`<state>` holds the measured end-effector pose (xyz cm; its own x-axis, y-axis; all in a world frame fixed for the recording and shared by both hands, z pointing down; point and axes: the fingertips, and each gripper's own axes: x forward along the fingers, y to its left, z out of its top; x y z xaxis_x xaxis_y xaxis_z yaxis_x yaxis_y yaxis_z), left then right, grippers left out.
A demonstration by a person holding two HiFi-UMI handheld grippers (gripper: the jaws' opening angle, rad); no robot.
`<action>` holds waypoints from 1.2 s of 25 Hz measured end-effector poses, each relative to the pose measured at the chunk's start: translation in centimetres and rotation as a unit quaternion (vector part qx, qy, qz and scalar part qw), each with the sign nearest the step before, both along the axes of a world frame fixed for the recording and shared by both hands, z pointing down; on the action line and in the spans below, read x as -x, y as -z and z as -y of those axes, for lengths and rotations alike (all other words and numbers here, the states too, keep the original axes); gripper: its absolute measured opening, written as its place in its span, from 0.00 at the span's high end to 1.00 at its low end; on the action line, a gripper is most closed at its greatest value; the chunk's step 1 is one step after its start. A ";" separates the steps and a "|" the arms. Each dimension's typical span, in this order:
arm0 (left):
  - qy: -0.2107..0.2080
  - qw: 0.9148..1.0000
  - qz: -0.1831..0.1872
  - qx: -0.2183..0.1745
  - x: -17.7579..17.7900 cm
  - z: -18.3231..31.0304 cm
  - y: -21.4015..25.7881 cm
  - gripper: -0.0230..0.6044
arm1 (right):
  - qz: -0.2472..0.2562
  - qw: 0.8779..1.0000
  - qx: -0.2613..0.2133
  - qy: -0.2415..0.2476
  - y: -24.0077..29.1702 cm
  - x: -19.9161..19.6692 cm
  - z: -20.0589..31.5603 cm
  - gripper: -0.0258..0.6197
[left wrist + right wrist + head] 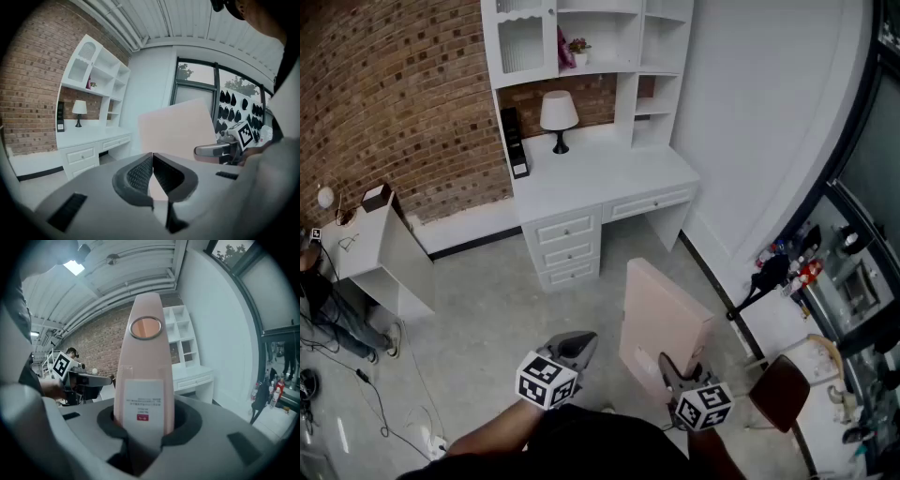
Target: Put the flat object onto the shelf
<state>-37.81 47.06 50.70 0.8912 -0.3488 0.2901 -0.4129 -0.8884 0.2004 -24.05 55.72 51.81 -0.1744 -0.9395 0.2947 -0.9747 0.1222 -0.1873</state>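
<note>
The flat object is a pale pink slab (661, 323), held upright on edge over the floor. My right gripper (677, 373) is shut on its near lower end. In the right gripper view the pink slab (145, 366) fills the gap between the jaws and shows a white label. My left gripper (579, 349) hangs to the left of the slab, shut and holding nothing; its pads (140, 173) meet at the tips. The left gripper view shows the slab's (180, 129) broad face. The white shelf unit (619, 37) stands on a desk (600, 178) against the brick wall ahead.
A white table lamp (559, 117) and a black upright item (515, 142) stand on the desk. A small white side table (380, 253) is at the left, with cables on the floor beside it. A brown stool (778, 392) and a stand with several small objects (792, 262) are at the right.
</note>
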 end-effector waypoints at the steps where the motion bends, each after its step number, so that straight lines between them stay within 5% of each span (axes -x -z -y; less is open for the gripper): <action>1: 0.000 1.000 0.002 0.001 0.0 -0.2 -0.1 0.96 | -0.001 1.000 0.001 0.000 0.0 0.0 -0.2 0.73; 12: -0.009 1.000 0.009 0.000 -1.1 -1.2 -0.5 0.95 | 0.004 1.000 0.001 0.007 0.3 -0.7 -0.6 0.73; 19: -0.003 0.999 0.002 0.032 -2.2 -0.8 -1.5 0.95 | 0.004 1.000 0.001 0.008 0.0 -1.4 -0.8 0.71; 25: -0.012 1.000 0.012 0.011 -3.3 -0.7 -0.9 0.95 | 0.013 1.000 0.006 -0.005 -0.5 -2.9 -0.2 0.71; 30: -0.002 0.999 0.019 0.046 -2.4 0.3 -2.4 0.96 | 0.032 0.999 0.011 -0.011 -1.2 -2.8 1.1 0.71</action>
<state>-35.37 46.76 53.15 0.8803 -0.3149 0.3550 -0.4180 -0.8687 0.2660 -21.24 54.64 53.05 -0.1737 -0.9365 0.3048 -0.9629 0.0965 -0.2520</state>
